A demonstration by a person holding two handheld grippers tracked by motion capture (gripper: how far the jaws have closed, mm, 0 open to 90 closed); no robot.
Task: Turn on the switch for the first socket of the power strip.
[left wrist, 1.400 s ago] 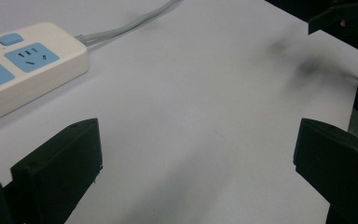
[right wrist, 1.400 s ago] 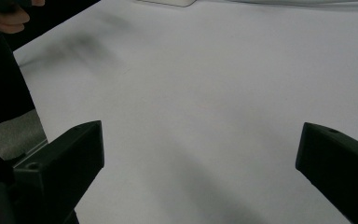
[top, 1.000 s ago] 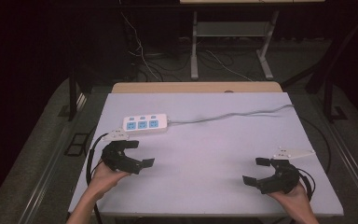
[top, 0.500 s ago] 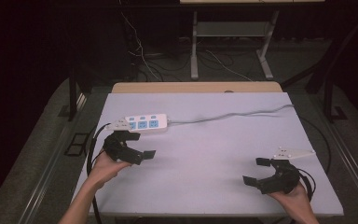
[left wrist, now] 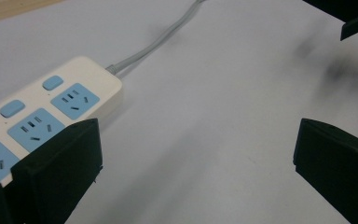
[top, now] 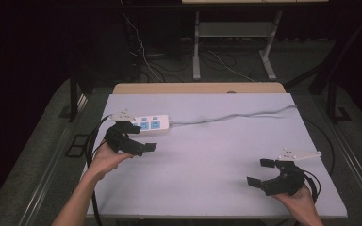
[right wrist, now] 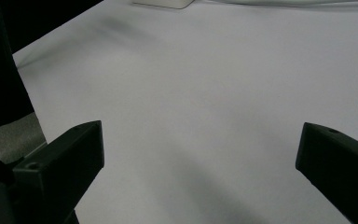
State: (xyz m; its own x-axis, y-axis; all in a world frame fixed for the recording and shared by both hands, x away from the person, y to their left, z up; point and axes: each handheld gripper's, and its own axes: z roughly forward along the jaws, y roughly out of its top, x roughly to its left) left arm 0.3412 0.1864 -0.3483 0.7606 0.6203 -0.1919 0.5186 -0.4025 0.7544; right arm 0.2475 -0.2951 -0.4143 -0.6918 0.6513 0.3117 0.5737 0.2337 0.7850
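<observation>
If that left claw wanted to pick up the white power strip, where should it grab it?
Probably across the narrow width of the power strip, from above, jaws over its two long sides. It lies flat and long, and its cord leaves the far end. The open left gripper is already beside it.

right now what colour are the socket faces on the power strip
Light blue, set in a cream-white power strip; the left gripper view shows them best.
</observation>
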